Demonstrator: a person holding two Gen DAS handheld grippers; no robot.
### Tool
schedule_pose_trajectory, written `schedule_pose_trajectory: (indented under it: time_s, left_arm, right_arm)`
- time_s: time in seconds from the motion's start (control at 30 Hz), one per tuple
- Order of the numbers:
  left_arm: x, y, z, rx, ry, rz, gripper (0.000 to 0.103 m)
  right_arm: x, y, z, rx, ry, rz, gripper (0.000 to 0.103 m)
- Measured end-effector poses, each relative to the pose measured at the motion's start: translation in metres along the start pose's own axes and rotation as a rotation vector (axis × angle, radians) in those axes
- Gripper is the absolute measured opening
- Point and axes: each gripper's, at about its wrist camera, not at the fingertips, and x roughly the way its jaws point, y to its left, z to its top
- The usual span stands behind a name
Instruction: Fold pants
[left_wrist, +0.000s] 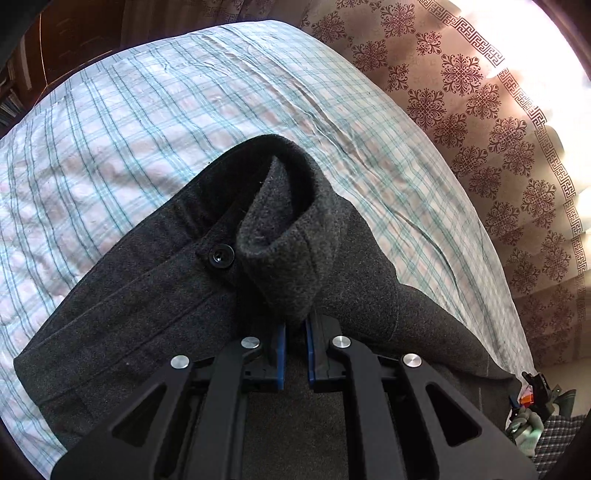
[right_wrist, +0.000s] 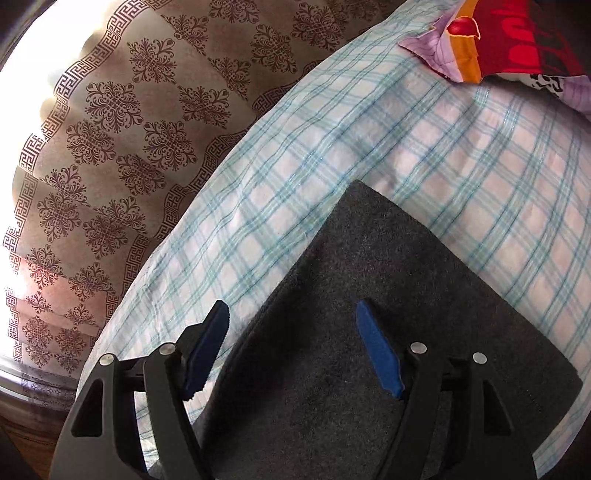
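Dark grey pants (left_wrist: 147, 295) lie on a bed with a blue-checked sheet (left_wrist: 129, 129). In the left wrist view the waistband end shows, with a black button (left_wrist: 221, 256) and a flap curled up into a loop. My left gripper (left_wrist: 295, 325) is shut on that waistband cloth, its blue pads pinching a fold. In the right wrist view the leg end of the pants (right_wrist: 388, 295) lies flat with a square corner. My right gripper (right_wrist: 295, 321) hovers over its left edge, open wide, with nothing pinched between its blue pads (right_wrist: 376, 347).
A brown patterned curtain (left_wrist: 480, 129) hangs behind the bed, with bright light beside it. A red and purple pillow (right_wrist: 509, 40) lies at the far right corner of the bed. A person's gloved hand (left_wrist: 524, 424) with the other gripper shows at the lower right of the left wrist view.
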Motion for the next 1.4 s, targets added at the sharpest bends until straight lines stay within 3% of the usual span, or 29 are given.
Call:
schedule_pose_trajectory:
  time_s: [0.27,0.33,0.37,0.4,0.47,0.7,0.9,1.2,1.4]
  left_arm:
    - [-0.016,0.012,-0.011,0.020,0.015,-0.014,0.008]
    - [-0.018,0.015,-0.011,0.016,0.020,-0.022,0.008]
    - [-0.019,0.015,-0.011,0.015,0.022,-0.026,0.008]
    - [-0.019,0.015,-0.010,0.013,0.024,-0.030,0.008]
    - [-0.021,0.015,-0.008,0.005,0.026,-0.046,0.008]
    - [-0.042,0.011,0.012,-0.040,-0.016,-0.141,0.006]
    - [-0.080,0.027,0.024,-0.071,-0.060,-0.218,0.005]
    - [-0.119,0.072,0.000,-0.021,-0.055,-0.234,0.005]
    - [-0.125,0.117,-0.022,-0.009,-0.030,-0.218,0.005]
  right_arm:
    - [0.020,0.013,-0.003,-0.076,0.045,-0.085,0.069]
    - [0.026,0.015,-0.004,-0.100,0.051,-0.113,0.051]
    - [0.029,0.016,-0.004,-0.110,0.054,-0.123,0.029]
    - [0.029,0.015,-0.005,-0.106,0.050,-0.138,0.016]
    - [0.024,0.011,-0.004,-0.088,0.039,-0.106,0.006]
    - [-0.061,-0.006,-0.012,-0.081,-0.047,0.079,0.005]
    - [-0.152,-0.043,-0.042,-0.078,-0.096,0.185,0.005]
    - [-0.265,-0.125,-0.126,-0.055,-0.138,0.247,0.005]
    - [-0.298,-0.176,-0.195,-0.038,-0.137,0.223,0.005]
